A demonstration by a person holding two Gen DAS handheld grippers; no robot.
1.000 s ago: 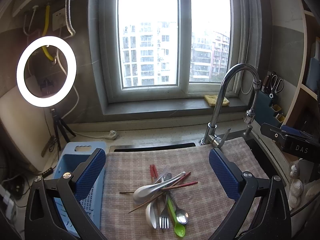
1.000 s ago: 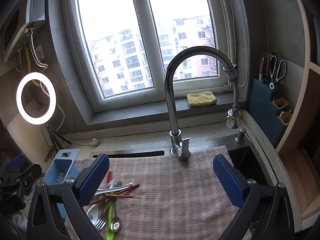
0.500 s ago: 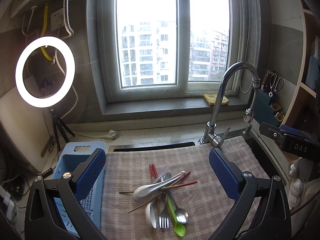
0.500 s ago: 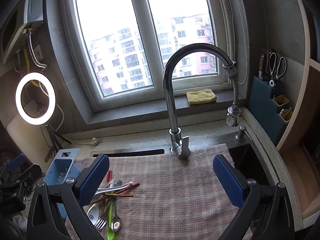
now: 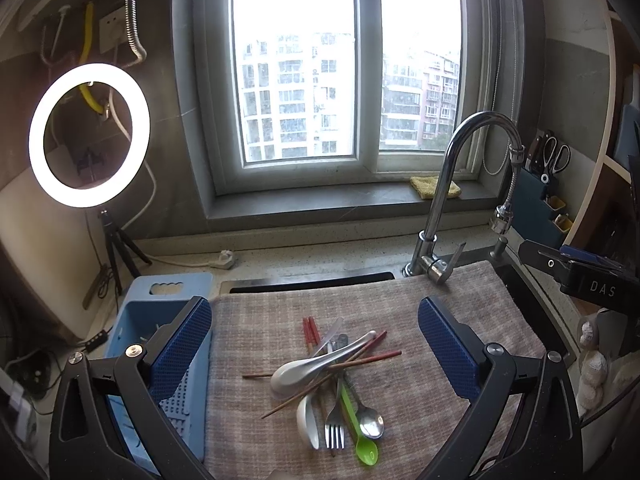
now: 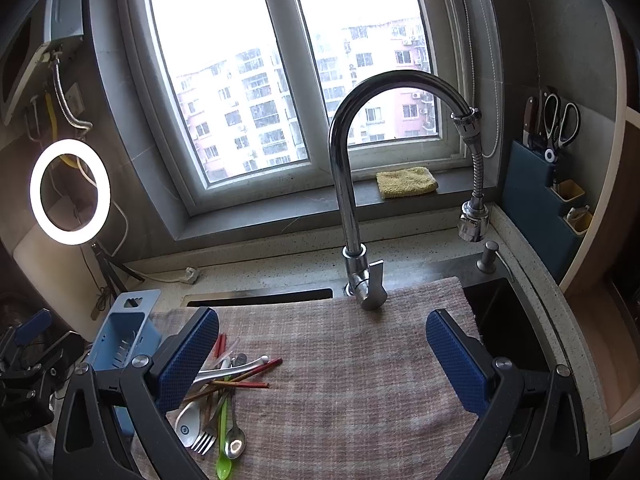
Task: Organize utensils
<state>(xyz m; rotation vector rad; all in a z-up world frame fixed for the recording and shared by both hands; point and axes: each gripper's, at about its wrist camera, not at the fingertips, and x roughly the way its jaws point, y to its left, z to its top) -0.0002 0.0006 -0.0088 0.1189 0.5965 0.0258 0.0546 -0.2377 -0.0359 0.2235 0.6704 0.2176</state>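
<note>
Both grippers hang above a checked cloth (image 5: 460, 316) spread over the sink, each spread wide and holding nothing. The left gripper (image 5: 316, 348) frames a heap of utensils lying on the cloth between its blue pads. In that heap a white ceramic spoon (image 5: 304, 366) lies on top, crossing several red-tipped chopsticks (image 5: 360, 362). Nearer the camera lie a second white spoon (image 5: 308, 416), a metal fork (image 5: 335, 424), a lime-green plastic spoon (image 5: 358, 428) and a small metal spoon (image 5: 369, 418), handles pointing away toward the tap. Just beside the cloth on its left edge stands a light blue utensil holder (image 5: 168, 292) on the surface.

The right gripper (image 6: 322, 348) is over bare cloth, with the same heap at its left finger, partly hidden behind it. A chrome faucet (image 6: 348, 184) rises behind the cloth, a yellow rag (image 6: 406, 182) lies on the windowsill, and a ring light (image 6: 70, 192) glows at the left.
</note>
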